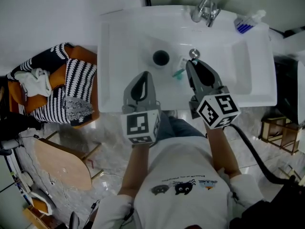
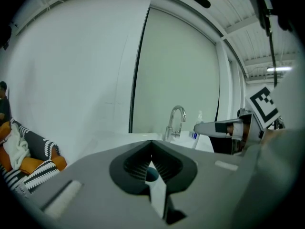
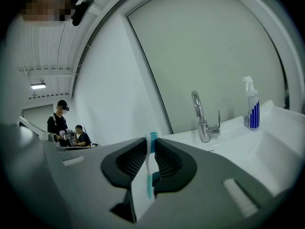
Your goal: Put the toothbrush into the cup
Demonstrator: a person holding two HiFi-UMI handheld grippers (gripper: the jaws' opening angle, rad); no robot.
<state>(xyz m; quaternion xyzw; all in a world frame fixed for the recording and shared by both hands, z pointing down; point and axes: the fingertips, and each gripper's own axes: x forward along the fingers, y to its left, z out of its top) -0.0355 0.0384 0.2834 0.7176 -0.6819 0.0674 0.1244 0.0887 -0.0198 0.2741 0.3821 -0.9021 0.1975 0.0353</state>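
My right gripper [image 1: 189, 65] hangs over the white sink [image 1: 238, 87], just right of the dark drain [image 1: 161, 57]. It is shut on a white and teal toothbrush [image 1: 178, 73]. In the right gripper view the toothbrush [image 3: 150, 175] stands upright between the closed jaws [image 3: 152, 141], bristle head poking out on top. My left gripper [image 1: 145, 75] hovers over the sink's front edge, left of the right one. It is shut, with nothing in it [image 2: 151, 144]. I cannot make out a cup in any view.
A chrome faucet [image 1: 206, 9] stands at the sink's back, with a blue-striped spray bottle [image 1: 248, 21] to its right. Left of the sink are an orange chair with striped cushions [image 1: 71, 80] and a wooden stool [image 1: 62, 163]. A black cable [image 1: 252, 151] trails from the right gripper.
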